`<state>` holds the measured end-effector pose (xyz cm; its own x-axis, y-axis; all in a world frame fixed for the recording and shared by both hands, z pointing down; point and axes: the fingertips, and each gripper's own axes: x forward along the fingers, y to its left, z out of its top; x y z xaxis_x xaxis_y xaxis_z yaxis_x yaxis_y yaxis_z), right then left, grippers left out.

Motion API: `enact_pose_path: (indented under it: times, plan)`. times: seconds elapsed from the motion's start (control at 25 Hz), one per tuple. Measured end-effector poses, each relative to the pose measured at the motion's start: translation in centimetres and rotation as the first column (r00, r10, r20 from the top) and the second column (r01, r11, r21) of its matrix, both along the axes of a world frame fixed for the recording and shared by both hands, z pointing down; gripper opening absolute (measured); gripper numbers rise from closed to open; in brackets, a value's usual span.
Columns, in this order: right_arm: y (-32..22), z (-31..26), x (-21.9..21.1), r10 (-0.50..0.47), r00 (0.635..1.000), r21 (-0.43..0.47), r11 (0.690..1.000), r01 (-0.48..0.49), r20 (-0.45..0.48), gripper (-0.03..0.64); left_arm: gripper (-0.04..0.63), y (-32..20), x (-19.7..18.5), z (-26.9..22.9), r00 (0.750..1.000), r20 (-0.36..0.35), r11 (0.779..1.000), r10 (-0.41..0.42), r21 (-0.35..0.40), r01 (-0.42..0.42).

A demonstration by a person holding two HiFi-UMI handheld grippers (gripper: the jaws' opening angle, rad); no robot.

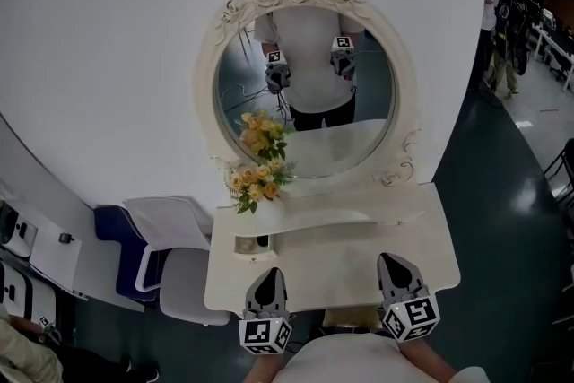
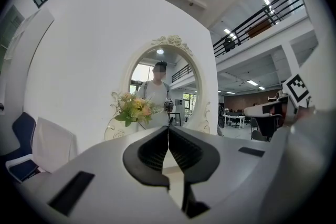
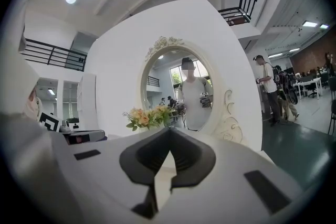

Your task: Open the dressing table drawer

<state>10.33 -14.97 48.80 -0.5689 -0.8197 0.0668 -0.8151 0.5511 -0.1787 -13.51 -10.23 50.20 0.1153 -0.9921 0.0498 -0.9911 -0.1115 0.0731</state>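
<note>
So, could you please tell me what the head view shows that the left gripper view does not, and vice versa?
Only the head view shows the dressing table from above, with the left gripper and the right gripper at its near edge. Only the left gripper view shows its own jaws close up, shut with nothing between them, and a railed balcony overhead. Both show the oval mirror, the flowers and the white chair.

Large open office hall, mezzanine railings (image 2: 262,16), ceiling strip lights (image 2: 252,83), desks (image 3: 307,83) in the background, dressing table (image 1: 341,260) staged against a white partition (image 1: 108,58)
</note>
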Motion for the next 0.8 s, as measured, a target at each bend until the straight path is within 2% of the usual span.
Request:
enact_pose_path:
  times: [0.2, 0.8]
  plan:
    - [-0.4, 0.2, 0.5, 0.01, 1.0, -0.005, 1.0, -0.01, 0.0, 0.006, 0.021, -0.2, 0.7, 0.0, 1.0, 0.005, 1.0, 0.027, 0.001, -0.027]
    - [-1.4, 0.3, 0.6, 0.0, 1.0, -0.01, 1.0, 0.0, 0.001, 0.006, 0.021, -1.1, 1.0, -0.1, 0.999, 0.025, 1.0, 0.026, -0.009, -0.026]
